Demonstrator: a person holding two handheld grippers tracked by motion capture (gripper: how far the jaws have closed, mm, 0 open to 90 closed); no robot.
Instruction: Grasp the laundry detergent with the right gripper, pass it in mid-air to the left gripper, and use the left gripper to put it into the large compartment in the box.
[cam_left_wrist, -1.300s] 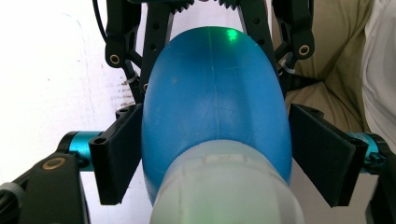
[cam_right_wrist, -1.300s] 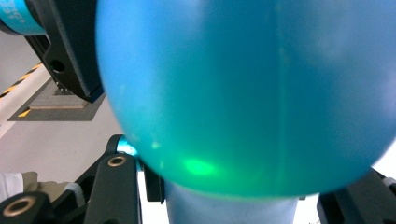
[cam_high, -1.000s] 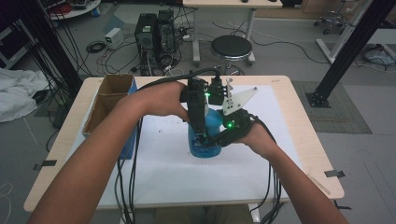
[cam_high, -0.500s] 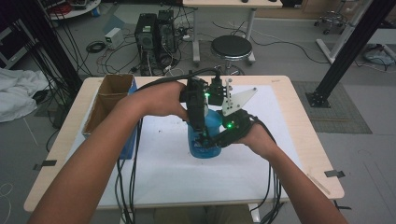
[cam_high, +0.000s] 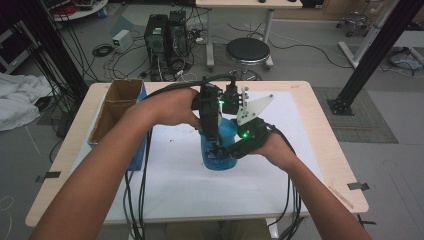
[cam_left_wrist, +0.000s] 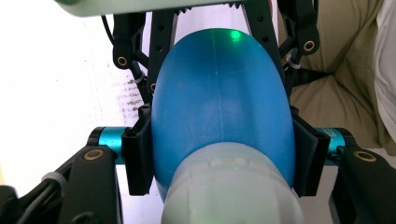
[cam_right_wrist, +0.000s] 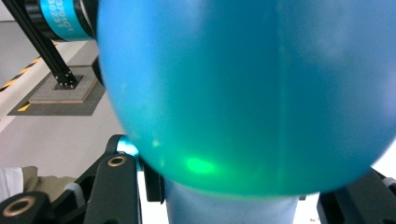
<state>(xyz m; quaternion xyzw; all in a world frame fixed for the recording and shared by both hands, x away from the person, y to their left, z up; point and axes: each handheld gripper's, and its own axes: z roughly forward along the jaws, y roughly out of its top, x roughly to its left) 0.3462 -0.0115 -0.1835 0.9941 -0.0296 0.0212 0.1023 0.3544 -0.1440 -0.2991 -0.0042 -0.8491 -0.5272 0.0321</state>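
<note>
You are clamping the blue bottle, standing mid-table on the white sheet, with both grippers. Your left gripper has just been closing, pads now pressing its sides; your right gripper is gripping it lower down.

Smooth, glossy blue plastic bottle with matt pale cap; matt white table cover.

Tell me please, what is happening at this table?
A person holds a blue plastic bottle upright on the white table with two handheld grippers. The left gripper has just closed on the bottle's body from above, its pads pressing both sides. The right gripper is clamped on it from the side. A cardboard box stands apart at the table's left.
</note>
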